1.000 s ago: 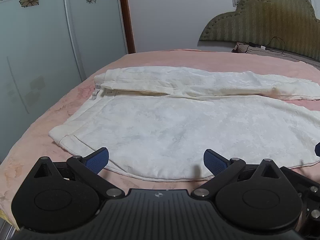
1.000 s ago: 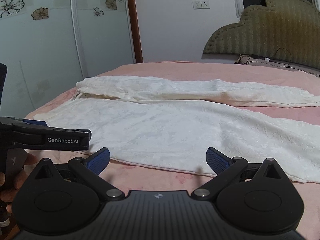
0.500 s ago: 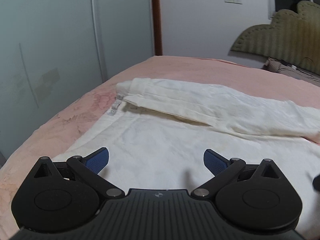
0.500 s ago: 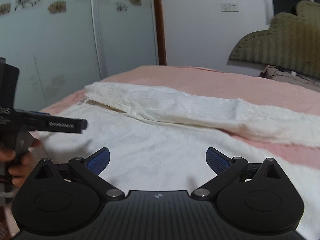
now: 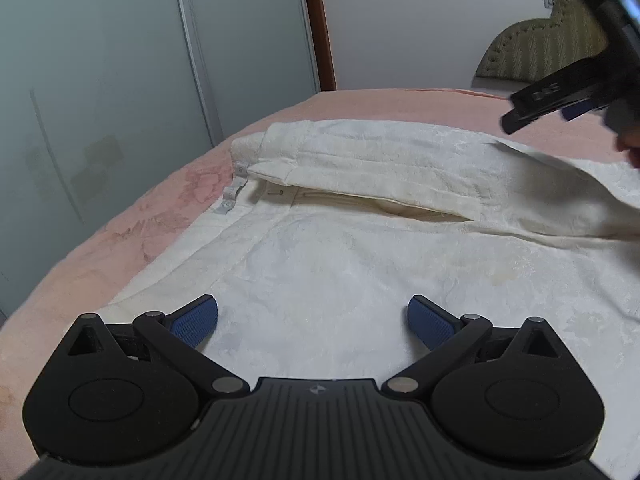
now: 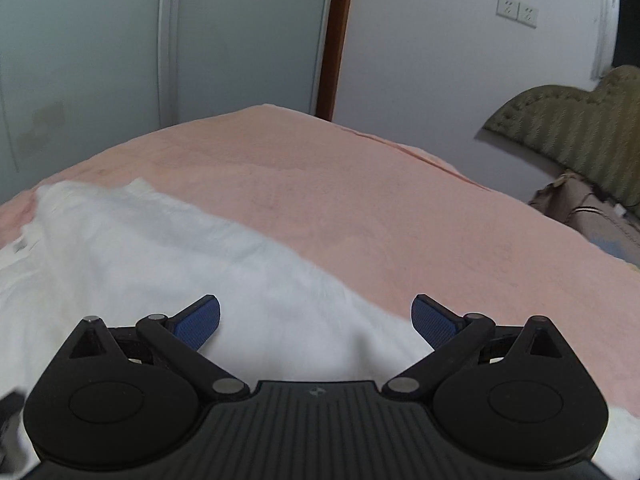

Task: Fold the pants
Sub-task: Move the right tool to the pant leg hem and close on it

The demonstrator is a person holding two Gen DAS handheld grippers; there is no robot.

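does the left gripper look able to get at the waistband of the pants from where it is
Probably yes. The left gripper is open over the pants, and the waistband lies ahead-left with only flat fabric between. The right gripper sits off right, clear.

Cream pants (image 5: 360, 264) on pink bedspread (image 6: 360, 200); blue-padded black fingers (image 5: 194, 322).

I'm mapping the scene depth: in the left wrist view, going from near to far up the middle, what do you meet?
left hand-held gripper → flat front of the white pants → folded-over pant leg → pink bedspread → white wall
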